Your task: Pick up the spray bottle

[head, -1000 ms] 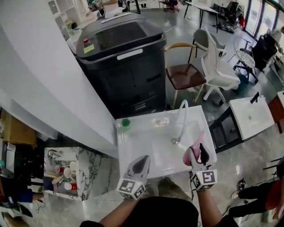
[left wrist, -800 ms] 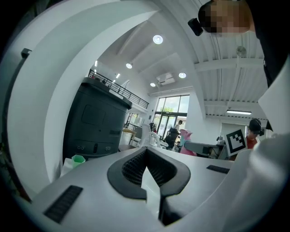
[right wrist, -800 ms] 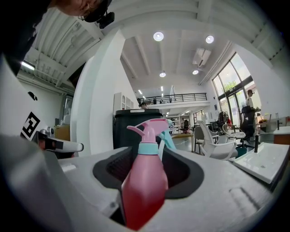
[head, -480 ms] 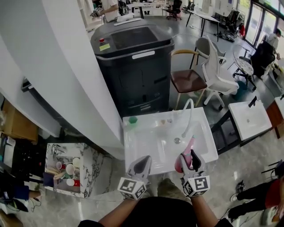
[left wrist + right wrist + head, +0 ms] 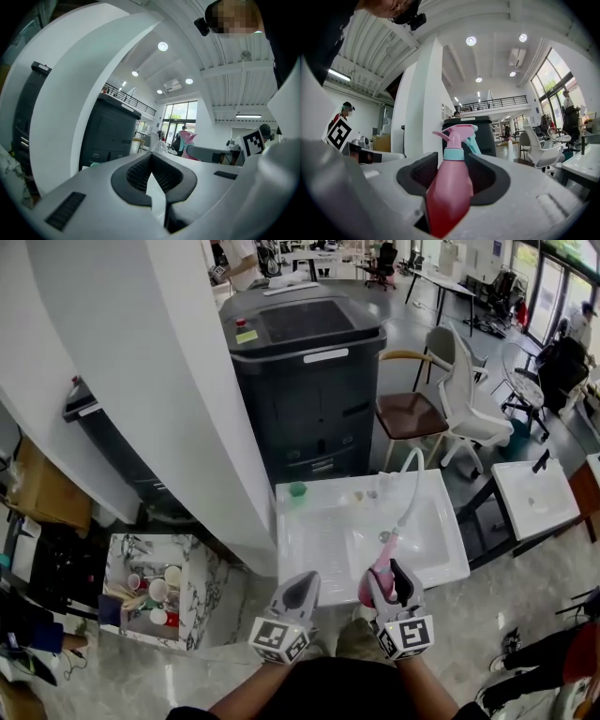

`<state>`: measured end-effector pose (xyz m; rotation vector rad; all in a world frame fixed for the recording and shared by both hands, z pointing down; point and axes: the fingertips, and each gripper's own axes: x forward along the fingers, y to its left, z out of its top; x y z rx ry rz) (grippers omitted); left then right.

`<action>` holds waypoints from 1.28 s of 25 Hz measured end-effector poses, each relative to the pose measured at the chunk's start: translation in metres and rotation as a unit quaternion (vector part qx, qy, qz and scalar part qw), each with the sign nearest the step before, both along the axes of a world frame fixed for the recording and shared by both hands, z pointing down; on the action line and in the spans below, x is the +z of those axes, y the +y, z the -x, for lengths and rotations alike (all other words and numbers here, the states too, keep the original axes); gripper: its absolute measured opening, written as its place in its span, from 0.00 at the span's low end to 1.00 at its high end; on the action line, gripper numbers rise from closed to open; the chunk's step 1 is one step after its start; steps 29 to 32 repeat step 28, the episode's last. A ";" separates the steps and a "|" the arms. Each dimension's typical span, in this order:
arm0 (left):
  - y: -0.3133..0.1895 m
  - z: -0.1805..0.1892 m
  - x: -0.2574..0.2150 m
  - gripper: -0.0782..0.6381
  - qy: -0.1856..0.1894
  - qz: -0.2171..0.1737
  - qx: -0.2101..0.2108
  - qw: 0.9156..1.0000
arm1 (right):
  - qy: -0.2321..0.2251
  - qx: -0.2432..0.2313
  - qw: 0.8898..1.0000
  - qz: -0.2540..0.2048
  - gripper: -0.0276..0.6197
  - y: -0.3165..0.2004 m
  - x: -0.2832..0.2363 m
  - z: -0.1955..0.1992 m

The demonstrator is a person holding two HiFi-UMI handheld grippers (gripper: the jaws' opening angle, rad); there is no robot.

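The pink spray bottle [image 5: 379,576] with a teal collar stands upright between the jaws of my right gripper [image 5: 388,572], which is shut on its body. In the right gripper view the spray bottle [image 5: 451,187] fills the gap of the right gripper [image 5: 452,165], its trigger head pointing left. It hangs just in front of the white sink's [image 5: 298,549] front edge. My left gripper [image 5: 299,584] is to the left of it, shut and empty. In the left gripper view the left gripper [image 5: 151,158] has its pads together, and the spray bottle [image 5: 188,139] shows beyond.
A curved faucet [image 5: 410,482] and a green cup [image 5: 297,489] are at the sink's back. Behind stand a black machine [image 5: 309,371], a brown chair [image 5: 409,414] and a white chair [image 5: 467,399]. A white pillar [image 5: 141,381] and a marble stand with cups [image 5: 150,589] are at left.
Both grippers have drawn back from over the sink toward its front edge. The right one has carried the spray bottle along and to the left, still gripped.
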<state>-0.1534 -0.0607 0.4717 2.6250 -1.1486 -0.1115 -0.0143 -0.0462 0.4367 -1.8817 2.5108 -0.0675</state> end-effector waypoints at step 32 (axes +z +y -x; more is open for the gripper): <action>-0.018 0.031 0.002 0.13 0.008 0.009 -0.026 1.000 | -0.004 -0.021 1.000 -0.011 0.35 -0.021 -0.007 0.030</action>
